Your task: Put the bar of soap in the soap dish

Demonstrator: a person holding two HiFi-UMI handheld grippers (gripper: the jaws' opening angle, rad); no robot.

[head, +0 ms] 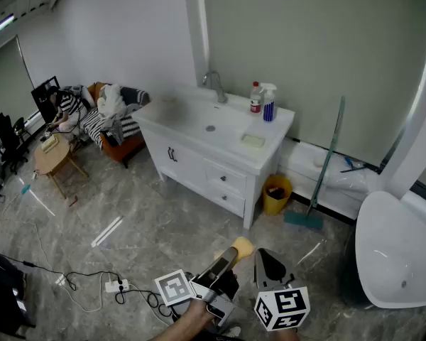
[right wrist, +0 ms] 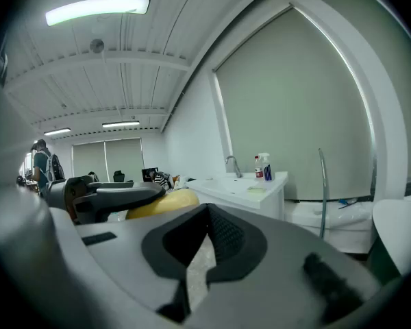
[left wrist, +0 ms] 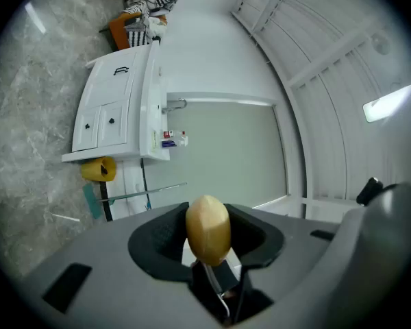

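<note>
Head view shows the left gripper low in the middle. Its fingers hold the bar of soap by its sides. The yellow soap sticks out at the finger ends, up above the floor. Just to the right is the right gripper. Its fingers are almost together, with only a thin crack, and nothing is between them. The soap is well apart from the soap dish. The dish lies on the white worktop, right of the sink. The hand on the left gripper is cut off by the bottom edge. The dish is small and far, so I cannot tell what is in it. In the right gripper view, the left gripper hides part of the soap.
</note>
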